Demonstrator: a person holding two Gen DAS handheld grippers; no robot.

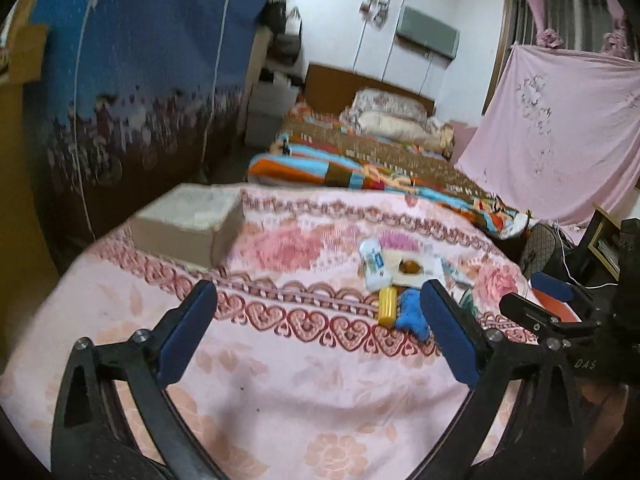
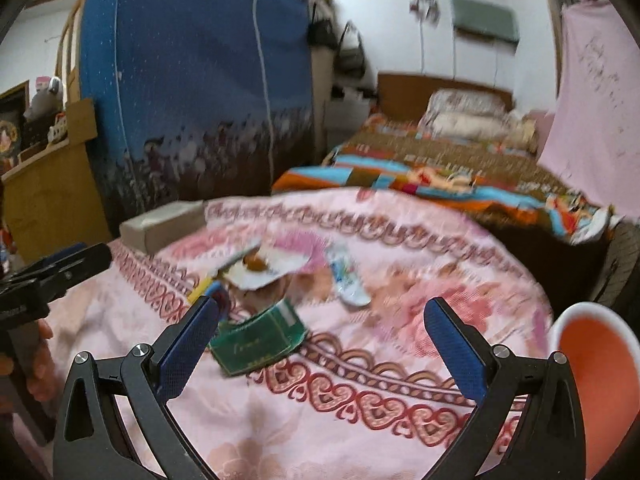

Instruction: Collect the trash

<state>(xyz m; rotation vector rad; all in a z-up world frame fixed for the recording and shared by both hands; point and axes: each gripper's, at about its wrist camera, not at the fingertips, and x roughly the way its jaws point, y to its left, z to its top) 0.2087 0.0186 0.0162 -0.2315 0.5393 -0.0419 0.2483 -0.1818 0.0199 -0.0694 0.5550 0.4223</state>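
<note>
A small heap of trash lies on a table under a pink flowered cloth [image 1: 280, 360]. It holds a white tube [image 1: 374, 264], a yellow container [image 1: 388, 306], a crumpled blue piece [image 1: 412, 314] and a white wrapper [image 1: 416, 270] with something brown on it. My left gripper [image 1: 320, 296] hovers open just short of the heap, its right finger beside the blue piece. In the right wrist view a green carton [image 2: 260, 340] lies closest, behind it the wrapper [image 2: 264, 270] and tube [image 2: 348, 276]. My right gripper [image 2: 322, 312] is open above the cloth, with the carton near its left finger.
A cardboard box [image 1: 188, 228] sits at the table's far left. An orange bin with a white rim [image 2: 596, 360] stands off the table's right edge. A bed with a bright blanket [image 1: 360, 168] lies beyond, with a blue wardrobe [image 1: 140, 80] on the left.
</note>
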